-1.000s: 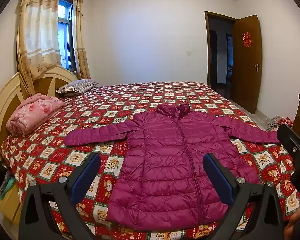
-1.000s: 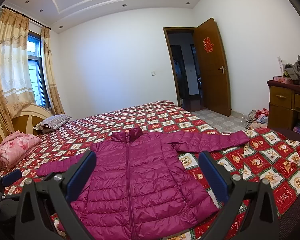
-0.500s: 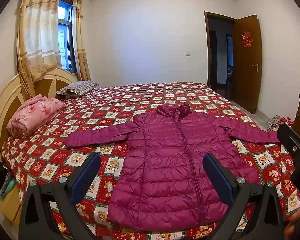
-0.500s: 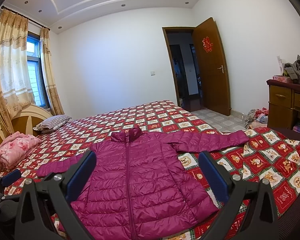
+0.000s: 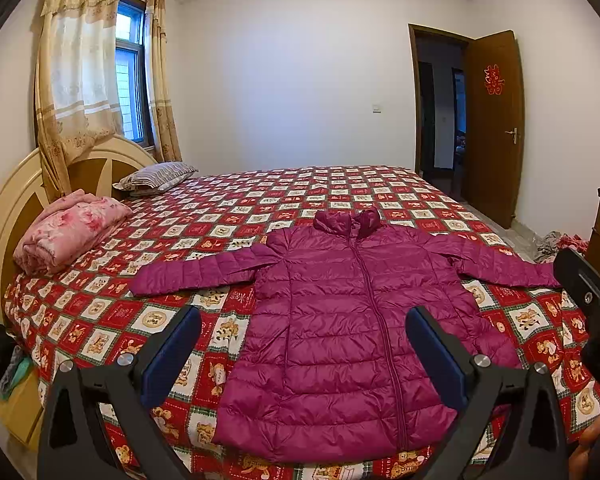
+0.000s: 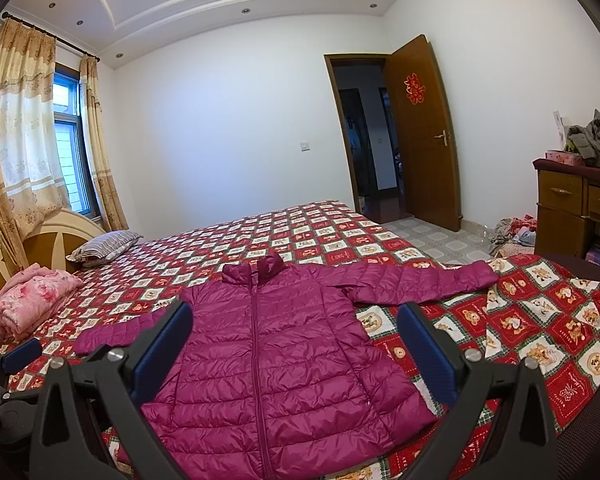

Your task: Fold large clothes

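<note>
A magenta quilted puffer jacket (image 5: 348, 320) (image 6: 268, 344) lies flat and zipped on the bed, collar toward the far side, both sleeves spread out sideways. My left gripper (image 5: 303, 316) hovers open above the jacket's near hem, nothing between its blue-padded fingers (image 5: 172, 356). My right gripper (image 6: 296, 312) also hangs open above the jacket's lower half, its fingers (image 6: 428, 352) apart and empty. Each gripper shows at the edge of the other's view.
The bed carries a red patterned quilt (image 5: 284, 200) (image 6: 540, 320). A folded pink blanket (image 5: 68, 232) and a striped pillow (image 5: 156, 174) lie by the headboard. A wooden dresser (image 6: 576, 208) stands at right, clothes on the floor (image 6: 512, 232) beside it, and an open door (image 6: 424, 136) beyond.
Both cameras have shifted only slightly; the jacket lies as before and both grippers stay open.
</note>
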